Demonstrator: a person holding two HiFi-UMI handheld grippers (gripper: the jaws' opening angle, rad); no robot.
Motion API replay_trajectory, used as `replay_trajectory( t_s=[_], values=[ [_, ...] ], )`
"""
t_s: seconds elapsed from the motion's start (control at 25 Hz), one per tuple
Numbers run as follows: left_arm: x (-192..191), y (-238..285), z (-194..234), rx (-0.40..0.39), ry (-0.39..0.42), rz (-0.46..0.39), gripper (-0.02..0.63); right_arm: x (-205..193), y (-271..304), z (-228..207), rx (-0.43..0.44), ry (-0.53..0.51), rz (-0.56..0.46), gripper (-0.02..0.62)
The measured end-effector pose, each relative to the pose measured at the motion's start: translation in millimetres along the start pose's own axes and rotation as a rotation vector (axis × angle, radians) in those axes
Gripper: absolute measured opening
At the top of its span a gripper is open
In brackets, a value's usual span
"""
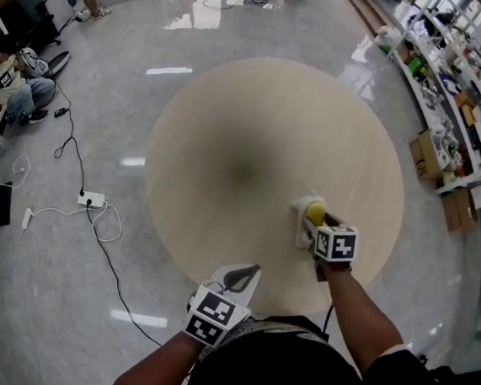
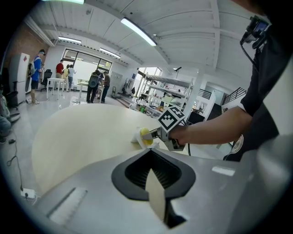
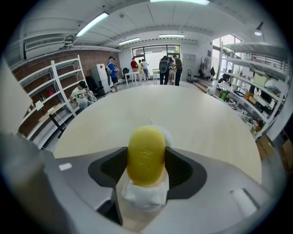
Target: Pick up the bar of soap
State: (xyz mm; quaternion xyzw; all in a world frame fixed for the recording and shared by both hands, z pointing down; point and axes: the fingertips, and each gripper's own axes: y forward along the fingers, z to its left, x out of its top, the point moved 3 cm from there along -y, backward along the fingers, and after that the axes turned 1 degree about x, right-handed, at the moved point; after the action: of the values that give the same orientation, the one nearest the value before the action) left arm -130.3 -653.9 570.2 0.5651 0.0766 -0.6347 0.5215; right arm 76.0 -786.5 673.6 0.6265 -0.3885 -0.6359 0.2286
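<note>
The yellow oval bar of soap (image 1: 314,212) (image 3: 146,155) stands on edge between the jaws of my right gripper (image 1: 316,219) (image 3: 146,159), which is shut on it. Directly under it, a white soap dish (image 1: 301,226) (image 3: 143,195) rests on the round beige table (image 1: 244,145), near its front right. I cannot tell if the soap still touches the dish. The left gripper view shows the soap (image 2: 145,133) and dish (image 2: 137,137) from the side. My left gripper (image 1: 242,275) (image 2: 154,183) hovers at the table's near edge, shut and holding nothing.
Cables and a white power strip (image 1: 91,198) lie on the floor to the table's left. Shelves with cardboard boxes (image 1: 427,154) line the right side. A person (image 1: 10,83) sits at the far left, and others stand beyond the table.
</note>
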Motion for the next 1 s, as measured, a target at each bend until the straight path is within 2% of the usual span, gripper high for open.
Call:
replay_trajectory(
  t_s=[0.12, 0.2, 0.4, 0.52, 0.68, 0.76, 1.0],
  values=[
    [5, 2, 1, -0.006, 0.012, -0.01, 0.008, 8, -13, 5, 0.032, 0.018, -0.043, 0.264],
    [8, 5, 0, -0.006, 0.018, -0.016, 0.008, 14, -23, 6, 0.077, 0.068, -0.092, 0.264],
    [15, 11, -7, 0.004, 0.029, -0.034, 0.008, 31, -61, 9, 0.279, 0.322, -0.261, 0.264],
    [18, 12, -14, 0.018, 0.036, -0.043, 0.008, 36, -88, 7, 0.358, 0.394, -0.327, 0.264],
    [25, 17, -35, 0.042, 0.04, -0.07, 0.008, 34, -131, -2, 0.436, 0.395, -0.38, 0.264],
    [31, 19, -48, 0.05, 0.013, -0.098, 0.008, 32, -154, -9, 0.466, 0.384, -0.393, 0.264],
    [54, 2, -94, 0.083, -0.064, -0.239, 0.008, 11, -223, -11, 0.595, 0.354, -0.416, 0.265]
  ],
)
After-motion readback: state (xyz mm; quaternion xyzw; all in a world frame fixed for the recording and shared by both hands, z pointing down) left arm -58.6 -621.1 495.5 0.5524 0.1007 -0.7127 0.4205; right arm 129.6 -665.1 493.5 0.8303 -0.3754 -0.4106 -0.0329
